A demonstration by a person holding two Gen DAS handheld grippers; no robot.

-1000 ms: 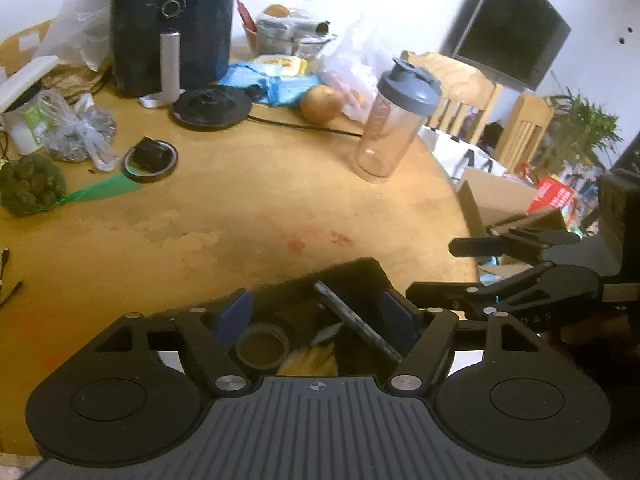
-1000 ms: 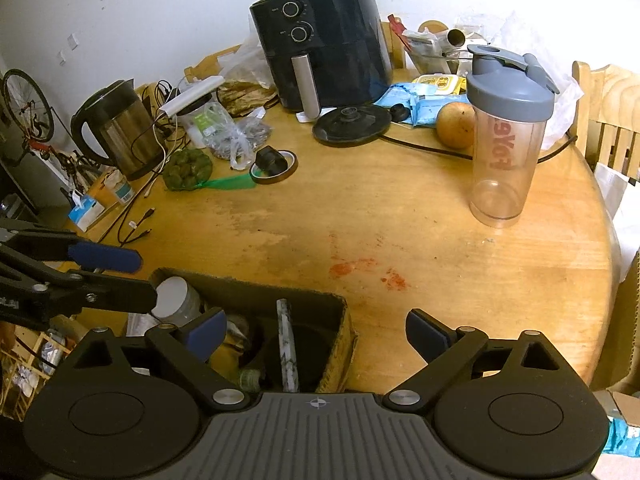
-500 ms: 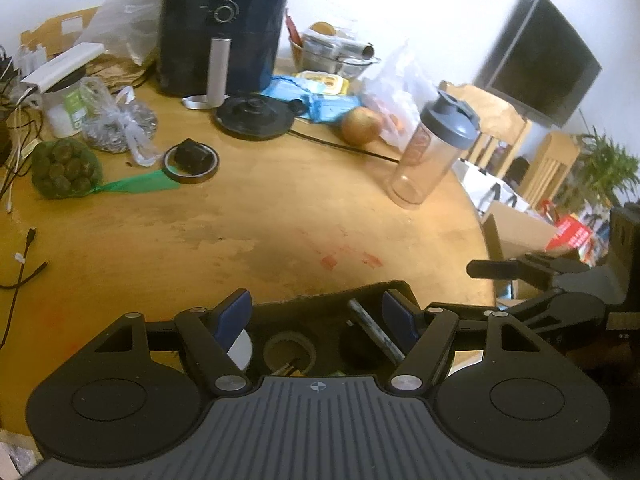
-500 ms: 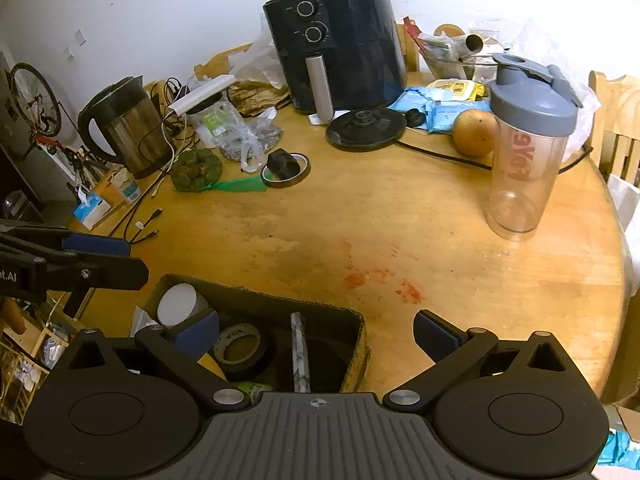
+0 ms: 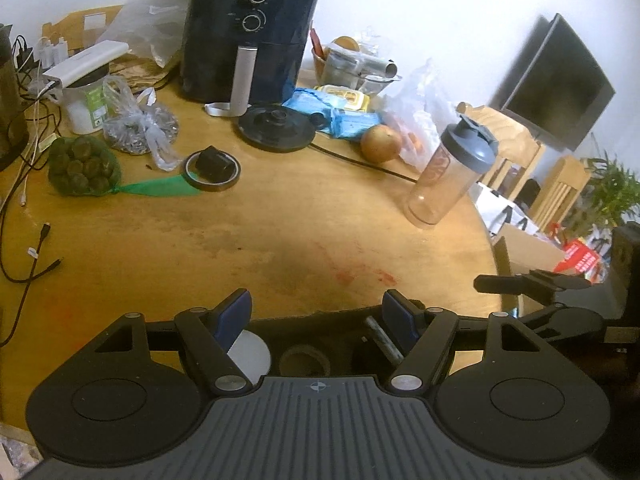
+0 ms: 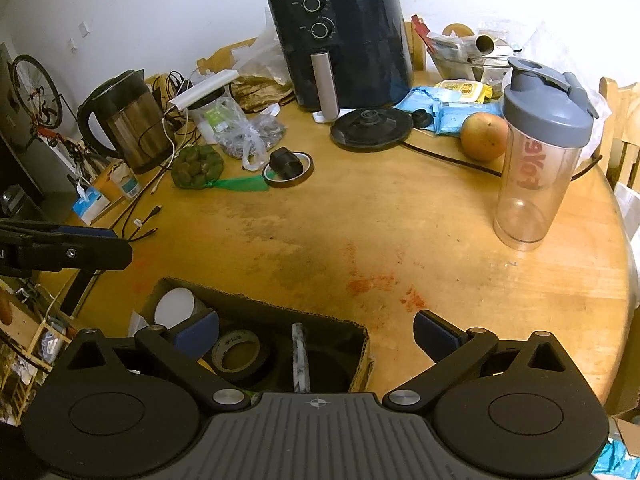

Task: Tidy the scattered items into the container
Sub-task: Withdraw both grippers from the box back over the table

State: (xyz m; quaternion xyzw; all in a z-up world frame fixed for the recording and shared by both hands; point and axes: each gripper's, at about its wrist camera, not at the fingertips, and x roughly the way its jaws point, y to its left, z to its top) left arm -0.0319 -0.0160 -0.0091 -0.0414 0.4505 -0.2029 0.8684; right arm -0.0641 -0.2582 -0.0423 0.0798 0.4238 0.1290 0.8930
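Observation:
A cardboard box [image 6: 362, 364] sits at the near edge of the round wooden table; its far rim also shows in the left wrist view [image 5: 320, 314]. Inside lie a tape roll [image 6: 236, 354], a white round lid [image 6: 175, 308] and a grey marbled stick [image 6: 300, 356]. My left gripper [image 5: 316, 316] is open and empty above the box. My right gripper [image 6: 316, 332] is open and empty, over the box's right side. The left gripper's fingers [image 6: 80, 248] show at the left of the right wrist view; the right gripper's fingers [image 5: 532, 282] show at the right of the left wrist view.
On the table: a clear shaker bottle [image 6: 536, 168], an orange [image 6: 484, 136], a kettle base [image 6: 370, 128], a black air fryer [image 6: 340, 40], an amber tape ring holding a black block [image 6: 288, 166], a green net bag [image 6: 196, 166], a kettle [image 6: 128, 120], cables [image 5: 28, 256].
Both grippers have pulled back and risen from the box, so more of the table shows. Both stay open and empty. The box contents have not moved.

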